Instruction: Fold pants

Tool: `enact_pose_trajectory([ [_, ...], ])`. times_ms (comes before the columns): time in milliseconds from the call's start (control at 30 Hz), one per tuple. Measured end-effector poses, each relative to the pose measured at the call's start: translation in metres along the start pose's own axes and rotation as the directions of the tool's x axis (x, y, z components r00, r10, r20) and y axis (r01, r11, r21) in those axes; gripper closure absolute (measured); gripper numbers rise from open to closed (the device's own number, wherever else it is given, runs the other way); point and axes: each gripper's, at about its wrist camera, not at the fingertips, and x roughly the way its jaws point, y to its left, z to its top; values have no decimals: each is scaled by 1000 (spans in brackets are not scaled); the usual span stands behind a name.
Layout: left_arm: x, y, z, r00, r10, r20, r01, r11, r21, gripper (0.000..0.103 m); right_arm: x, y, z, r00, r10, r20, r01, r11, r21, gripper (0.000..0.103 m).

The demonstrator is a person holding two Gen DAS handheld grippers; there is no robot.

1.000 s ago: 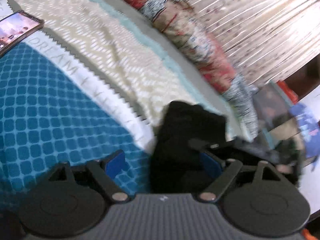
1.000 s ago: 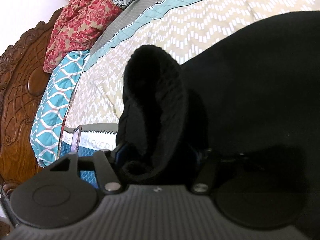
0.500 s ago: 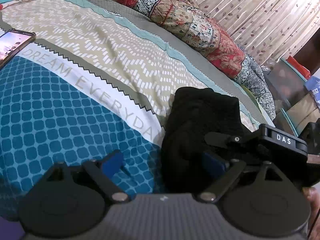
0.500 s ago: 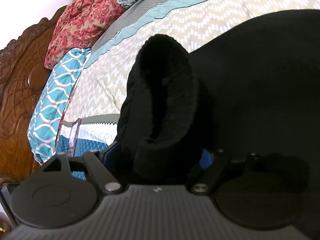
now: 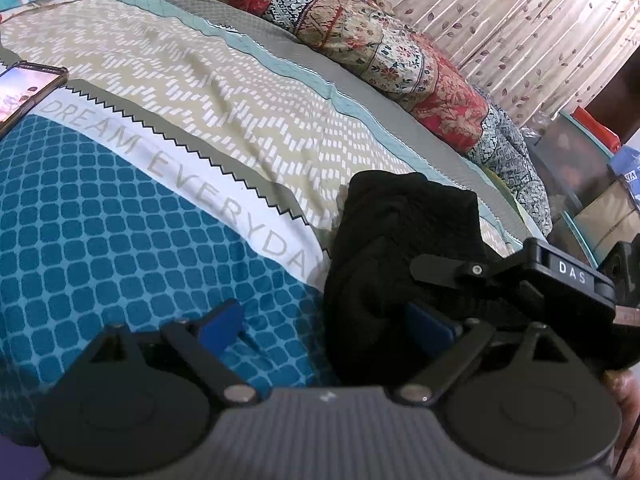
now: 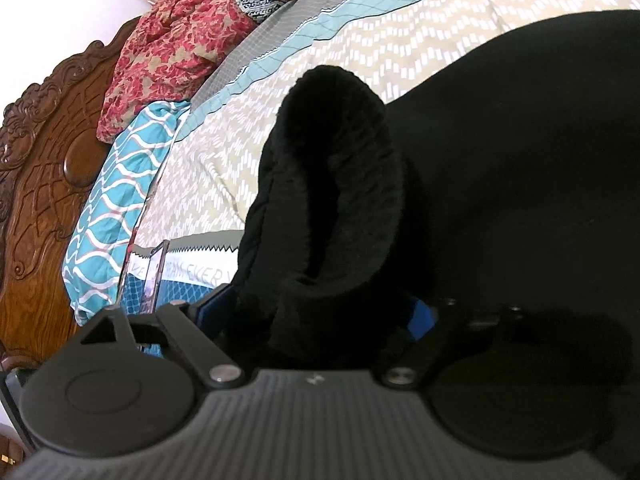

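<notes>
While you hold both tools low over the bed, the black pants (image 5: 400, 248) lie bunched on the bedsheet (image 5: 168, 208), at the near right of the left wrist view, partly on the white band with the words "DREAM EVERYDAY" and partly on the beige zigzag part. Your left gripper (image 5: 326, 324) has its jaws opening. Its left blue pad (image 5: 220, 326) stands over the blue checked cloth and touches nothing. Its right blue pad (image 5: 430, 326) is right against the black fabric; you cannot tell if it presses there. Only the edge of the pants is between these jaws.

Your right gripper (image 6: 318, 314) also has its jaws opening. A thick rolled fold of the pants (image 6: 332, 200) stands up between its two blue pads (image 6: 422, 316), and the pads look just beside the fabric, not squeezing it. More black fabric fills the right side of this view.

A phone (image 5: 24, 88) with a lit screen lies on the sheet at the far left. A red floral quilt (image 5: 360, 32) lies along the far side of the bed, before the curtain (image 5: 520, 20). The carved wooden headboard (image 6: 44, 184) is at the left in the right wrist view, with a turquoise pillow (image 6: 116, 200) next to it.
</notes>
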Motion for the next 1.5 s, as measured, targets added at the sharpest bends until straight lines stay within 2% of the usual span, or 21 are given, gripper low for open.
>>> enact_pose_trajectory([
  [167, 0, 1, 0, 1000, -2, -1, 2, 1000, 2, 10, 0, 1, -2, 1000, 10, 11, -10, 1000, -10, 8],
  [233, 1, 1, 0, 1000, -2, -2, 2, 1000, 3, 9, 1, 1, -3, 999, 34, 15, -34, 999, -25, 0],
  [400, 2, 2, 1, 1000, -3, -7, 3, 1000, 17, 8, 5, 4, -2, 999, 33, 5, -33, 998, -60, 0],
  [600, 4, 0, 1, 1000, 0, -14, 1, 999, 36, 5, 2, 7, 7, 999, 8, -34, -9, 1000, -29, 2],
  [667, 4, 1, 1, 1000, -4, -15, 4, 999, 33, 5, -4, 11, 7, 1000, 0, -16, -1, 998, -56, 8],
  [833, 1, 2, 2, 1000, -16, -14, 16, 1000, 21, 5, -8, 14, 8, 997, -76, 1, 76, 987, -140, 64],
  [900, -4, 5, 4, 999, -45, -11, 45, 999, -6, 5, -18, 12, 12, 997, -64, 37, 69, 988, -141, 77],
  [1000, -13, 12, 9, 995, -96, 0, 96, 993, -71, 5, -40, 13, 20, 991, -49, 124, 70, 982, -176, 80],
  [1133, -17, 19, 16, 995, -99, 8, 100, 987, -127, 5, -67, 8, 27, 961, -120, 251, 175, 962, -210, 83],
  [1200, -17, 17, 17, 995, -94, 9, 95, 987, -133, 5, -69, -5, 30, 937, -211, 279, 266, 947, -180, 83],
  [1267, -15, 11, 18, 996, -94, 4, 94, 988, -120, 6, -66, -20, 30, 908, -310, 280, 359, 922, -145, 76],
  [1300, -14, 8, 18, 995, -98, 2, 98, 989, -111, 6, -65, -27, 29, 896, -348, 275, 391, 913, -117, 66],
  [1333, -14, 5, 17, 995, -101, 2, 101, 989, -104, 6, -68, -32, 26, 890, -359, 282, 396, 915, -84, 53],
  [1400, -13, 2, 16, 994, -106, 2, 106, 989, -100, 6, -83, -34, 18, 879, -325, 348, 355, 934, -24, 37],
  [1500, -12, 2, 16, 994, -112, -4, 111, 988, -103, 6, -104, -21, 7, 848, -266, 458, 310, 951, -21, 33],
])
